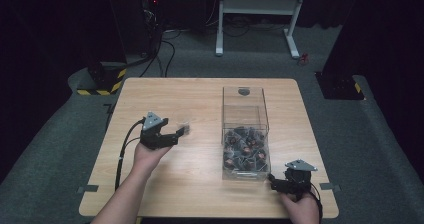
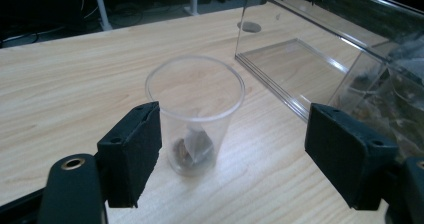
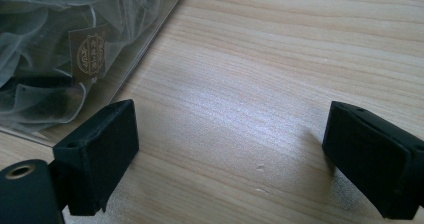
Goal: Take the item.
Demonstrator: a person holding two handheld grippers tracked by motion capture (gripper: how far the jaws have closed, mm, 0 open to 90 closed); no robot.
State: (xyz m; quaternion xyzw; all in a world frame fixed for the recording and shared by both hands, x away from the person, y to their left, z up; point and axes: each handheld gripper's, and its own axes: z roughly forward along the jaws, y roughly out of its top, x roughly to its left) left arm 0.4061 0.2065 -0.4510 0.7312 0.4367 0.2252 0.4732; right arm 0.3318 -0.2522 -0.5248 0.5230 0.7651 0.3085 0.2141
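Two hand-held grippers on wooden bench. Left gripper, left of bench centre: jaws spread wide, one on either side of clear plastic cup, not touching; cup upright, small packet at bottom. Right gripper, near front right corner: jaws spread over bare wood. Clear acrylic box, right of centre: sachets heaped in near end.

The table is pale wood with a smooth sheen. Cup and box are clear glossy plastic; the jaws look matt black.
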